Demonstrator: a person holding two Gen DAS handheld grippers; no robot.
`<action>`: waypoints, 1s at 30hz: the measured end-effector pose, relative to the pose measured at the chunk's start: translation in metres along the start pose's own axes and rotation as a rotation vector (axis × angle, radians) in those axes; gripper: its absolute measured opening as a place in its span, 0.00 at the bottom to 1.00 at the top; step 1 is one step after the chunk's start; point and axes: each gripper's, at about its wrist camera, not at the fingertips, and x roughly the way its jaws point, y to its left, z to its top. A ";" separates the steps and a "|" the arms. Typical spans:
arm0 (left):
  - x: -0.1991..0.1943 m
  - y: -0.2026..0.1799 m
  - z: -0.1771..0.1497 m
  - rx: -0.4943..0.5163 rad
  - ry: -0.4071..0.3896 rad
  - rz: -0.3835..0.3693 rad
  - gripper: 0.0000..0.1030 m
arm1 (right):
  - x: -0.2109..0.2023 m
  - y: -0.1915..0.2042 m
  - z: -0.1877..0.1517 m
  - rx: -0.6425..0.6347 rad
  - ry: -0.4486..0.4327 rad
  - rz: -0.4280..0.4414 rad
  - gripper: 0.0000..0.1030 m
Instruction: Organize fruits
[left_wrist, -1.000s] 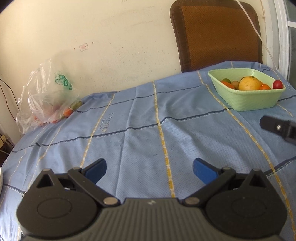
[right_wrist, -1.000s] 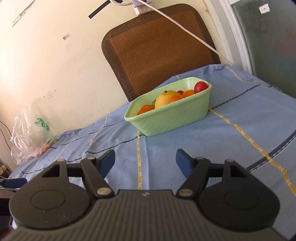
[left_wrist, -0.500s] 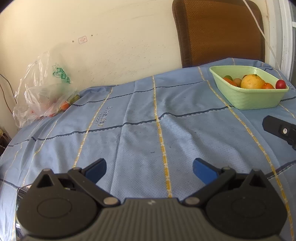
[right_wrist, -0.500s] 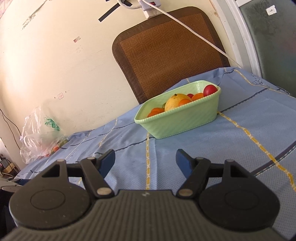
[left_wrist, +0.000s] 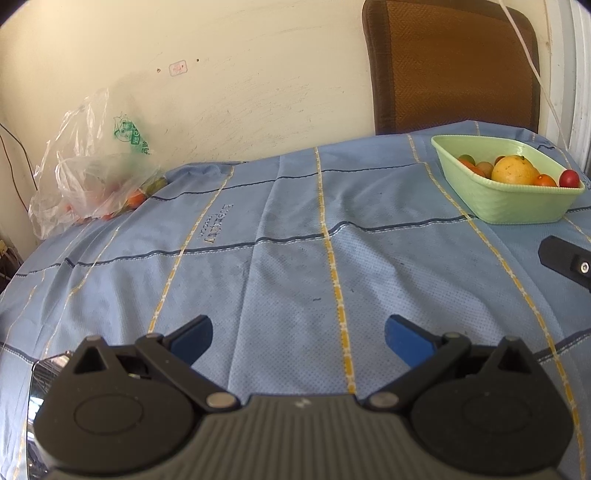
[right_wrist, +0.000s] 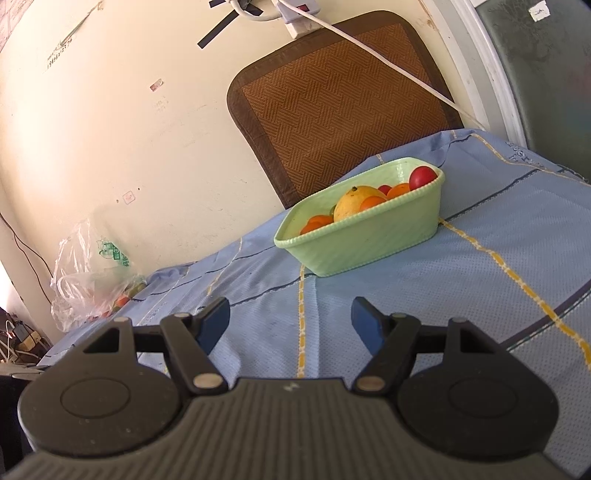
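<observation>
Fruit already fills much of the green basket (right_wrist: 364, 242): we see a big yellow one (right_wrist: 356, 202), several orange ones and a red one (right_wrist: 422, 176) at its far corner. More fruit is left, we judge, in the plastic bag (left_wrist: 92, 173), which lies by the wall well to the left of the basket, with orange pieces showing through it. Our left gripper (left_wrist: 298, 338) hangs over bare cloth (left_wrist: 288, 266) between bag and basket, jaws wide apart and holding nothing. Our right gripper (right_wrist: 290, 319) sits just short of the basket, also spread wide and empty. So we reckon the job is partway through, the bag not yet emptied.
</observation>
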 end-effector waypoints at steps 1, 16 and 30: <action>0.000 0.000 0.000 -0.002 0.001 0.001 1.00 | 0.000 0.000 0.000 -0.002 0.001 0.000 0.72; -0.001 -0.005 -0.001 0.017 -0.005 -0.018 1.00 | -0.002 -0.002 0.000 0.006 -0.016 -0.012 0.72; -0.007 -0.019 -0.004 0.045 0.002 -0.142 1.00 | -0.003 -0.009 0.001 0.057 -0.032 -0.056 0.72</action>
